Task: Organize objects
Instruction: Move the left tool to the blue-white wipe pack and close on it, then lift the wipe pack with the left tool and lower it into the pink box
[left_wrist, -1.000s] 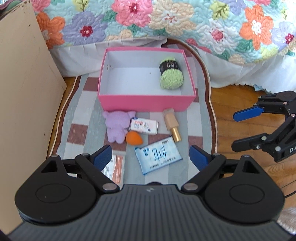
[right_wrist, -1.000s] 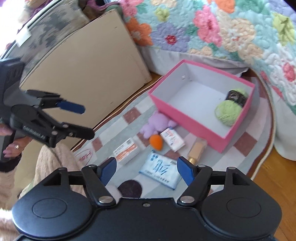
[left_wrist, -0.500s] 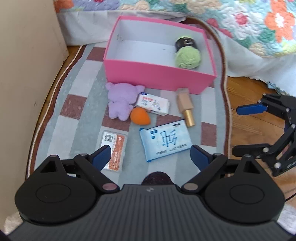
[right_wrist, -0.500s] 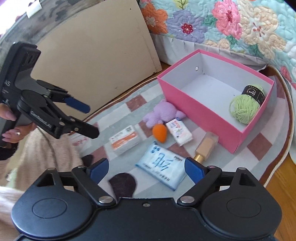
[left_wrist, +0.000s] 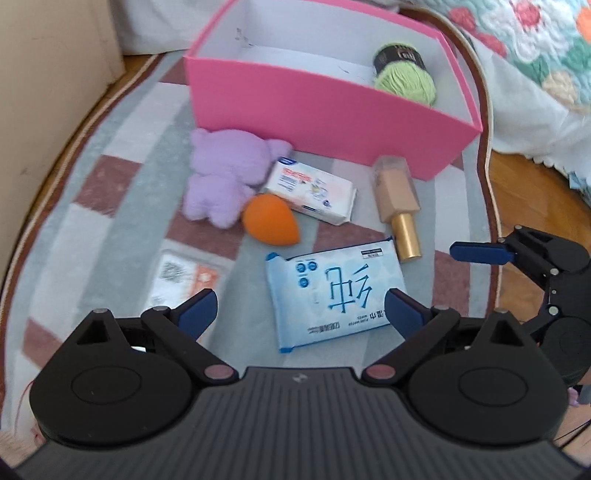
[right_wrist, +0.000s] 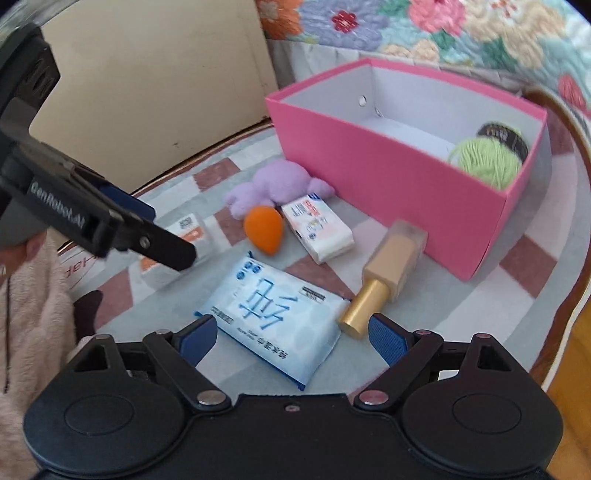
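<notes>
Left tongs (left_wrist: 301, 308): jaws are opening wide, gripping nothing, hanging above the near end of the rug.
Right tongs (right_wrist: 291, 334): standing wide and empty, straddling the near edge of the flat pale-blue plastic wipes pack (right_wrist: 275, 317).
Wipes pack: lying flat on the checked grey-and-maroon rug (left_wrist: 110, 206), just beside the gold-capped beige glass bottle (right_wrist: 388, 269).
Advice: lowering squarely and pinching the pack's short sides looks best, keeping clear of the bottle cap.
Middle row: orange teardrop sponge (left_wrist: 271, 219), white tissue packet (left_wrist: 314, 192) and lilac plush toy (left_wrist: 225, 177) are crowding together.
Pink cardboard box (left_wrist: 317, 122): sitting farthest, holding a green yarn ball (left_wrist: 404, 79), with room left.
</notes>
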